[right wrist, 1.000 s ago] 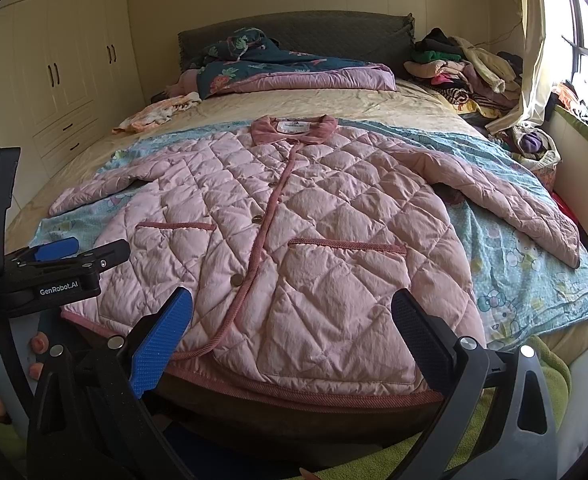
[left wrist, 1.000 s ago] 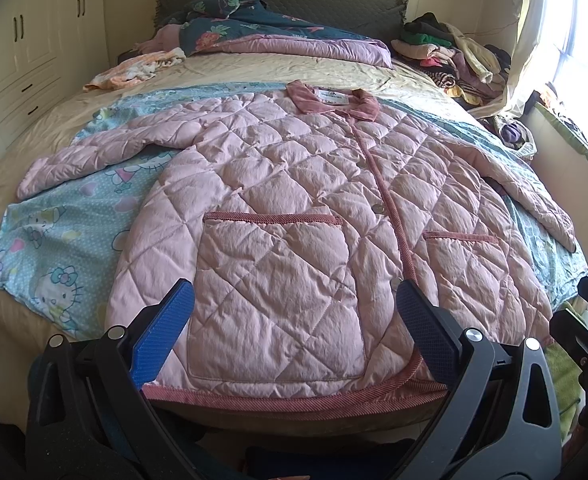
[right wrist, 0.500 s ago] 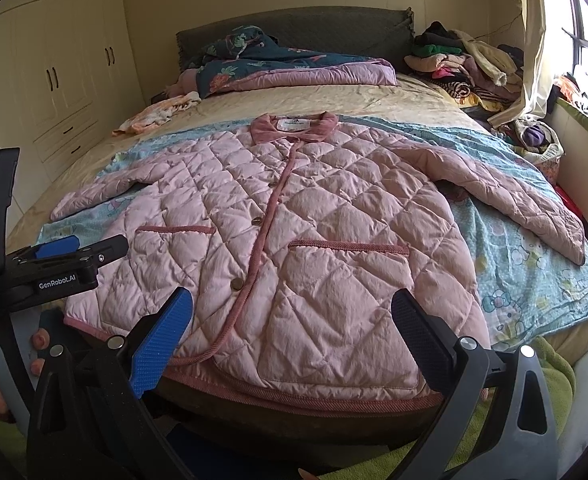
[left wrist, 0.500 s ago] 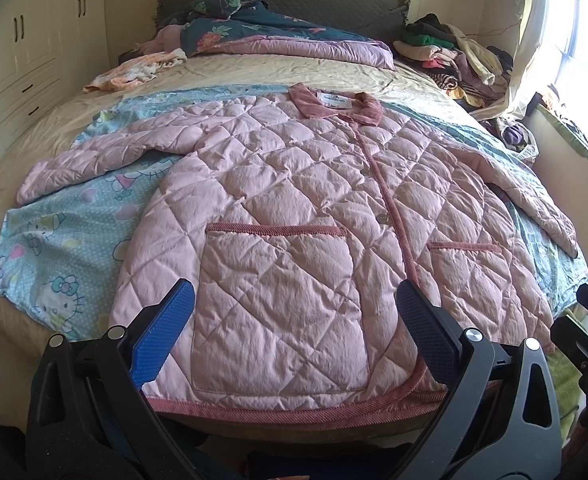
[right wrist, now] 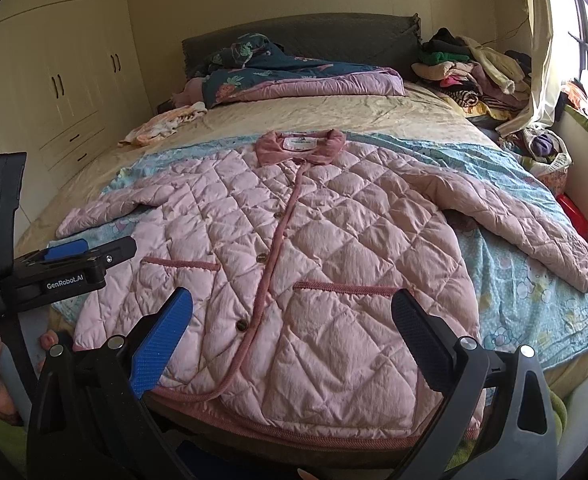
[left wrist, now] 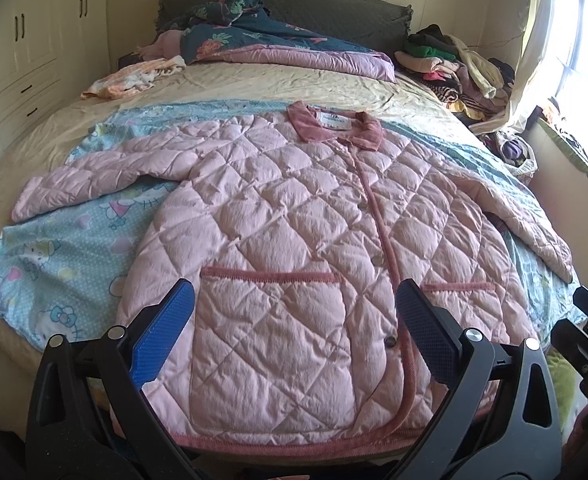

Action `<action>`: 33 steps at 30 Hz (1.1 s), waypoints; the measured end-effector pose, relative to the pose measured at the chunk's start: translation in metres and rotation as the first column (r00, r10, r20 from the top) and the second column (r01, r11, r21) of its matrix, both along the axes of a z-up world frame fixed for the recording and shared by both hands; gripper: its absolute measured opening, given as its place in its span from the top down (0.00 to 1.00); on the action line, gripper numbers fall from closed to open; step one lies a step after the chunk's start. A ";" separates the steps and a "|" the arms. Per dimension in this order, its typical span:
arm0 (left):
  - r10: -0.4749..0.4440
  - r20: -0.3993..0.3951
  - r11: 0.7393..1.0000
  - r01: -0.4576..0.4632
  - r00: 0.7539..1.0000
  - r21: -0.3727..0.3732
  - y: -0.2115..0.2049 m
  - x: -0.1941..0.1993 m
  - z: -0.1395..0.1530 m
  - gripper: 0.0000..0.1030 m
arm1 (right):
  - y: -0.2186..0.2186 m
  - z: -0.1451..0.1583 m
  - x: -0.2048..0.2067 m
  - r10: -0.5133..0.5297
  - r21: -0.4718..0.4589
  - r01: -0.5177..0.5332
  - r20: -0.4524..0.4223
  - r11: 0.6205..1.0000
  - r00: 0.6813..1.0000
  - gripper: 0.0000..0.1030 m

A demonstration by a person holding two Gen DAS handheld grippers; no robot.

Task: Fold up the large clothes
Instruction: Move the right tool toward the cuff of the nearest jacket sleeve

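Item: pink quilted jacket [left wrist: 294,216], spread flat and face up on the bed [left wrist: 253,84], buttoned, collar toward the headboard, hem at the near edge. It lies on a blue cartoon-print sheet [left wrist: 53,264].

Left to right: left sleeve [left wrist: 93,176] angled outward over the sheet; left gripper [left wrist: 294,332], jaws spread wide, holding nothing, poised above the hem by the left pocket [left wrist: 269,320]; right gripper [right wrist: 289,330], likewise spread and empty, above the right pocket [right wrist: 346,320]; right sleeve [right wrist: 514,220] stretched toward the window side.

Step in hand: approach, no fold yet made. Next move likely calls for pinching a sleeve or side edge and carrying it across the body.
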State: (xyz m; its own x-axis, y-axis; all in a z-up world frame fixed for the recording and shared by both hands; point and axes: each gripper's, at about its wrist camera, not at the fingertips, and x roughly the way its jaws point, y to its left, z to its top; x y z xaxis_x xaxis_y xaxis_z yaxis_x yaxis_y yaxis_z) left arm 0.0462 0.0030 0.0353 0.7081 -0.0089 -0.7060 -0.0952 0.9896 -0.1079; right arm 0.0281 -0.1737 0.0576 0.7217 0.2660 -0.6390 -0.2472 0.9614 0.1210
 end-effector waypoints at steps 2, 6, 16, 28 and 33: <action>0.009 0.003 1.000 -0.009 1.000 0.003 0.001 0.006 0.005 0.08 | 0.001 0.006 0.007 -0.001 0.004 0.001 0.007 1.000 1.000 0.04; 0.018 0.016 1.000 -0.018 1.000 -0.007 0.004 0.015 0.012 0.08 | 0.000 0.016 0.019 -0.012 0.006 0.012 0.032 1.000 0.999 0.04; 0.018 0.017 1.000 -0.018 1.000 -0.012 0.001 0.043 0.020 0.08 | -0.008 0.035 0.053 -0.032 0.036 0.030 0.060 0.999 0.998 0.04; 0.023 0.011 0.999 -0.023 1.000 -0.023 -0.001 0.087 0.039 0.08 | -0.032 0.052 0.092 -0.098 0.081 0.093 0.062 0.992 0.993 0.04; 0.012 0.015 1.000 -0.012 1.000 -0.010 -0.008 0.105 0.050 0.08 | -0.046 0.059 0.108 -0.132 0.099 0.126 0.063 0.987 0.989 0.04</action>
State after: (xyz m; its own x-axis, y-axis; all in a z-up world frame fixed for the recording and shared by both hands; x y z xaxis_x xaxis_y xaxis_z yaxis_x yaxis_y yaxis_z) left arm 0.1509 -0.0050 0.0850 0.7186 -0.0076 -0.6953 -0.1050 0.9873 -0.1192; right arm 0.1365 -0.2197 0.1162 0.7957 0.2246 -0.5625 -0.1327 0.9708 0.1999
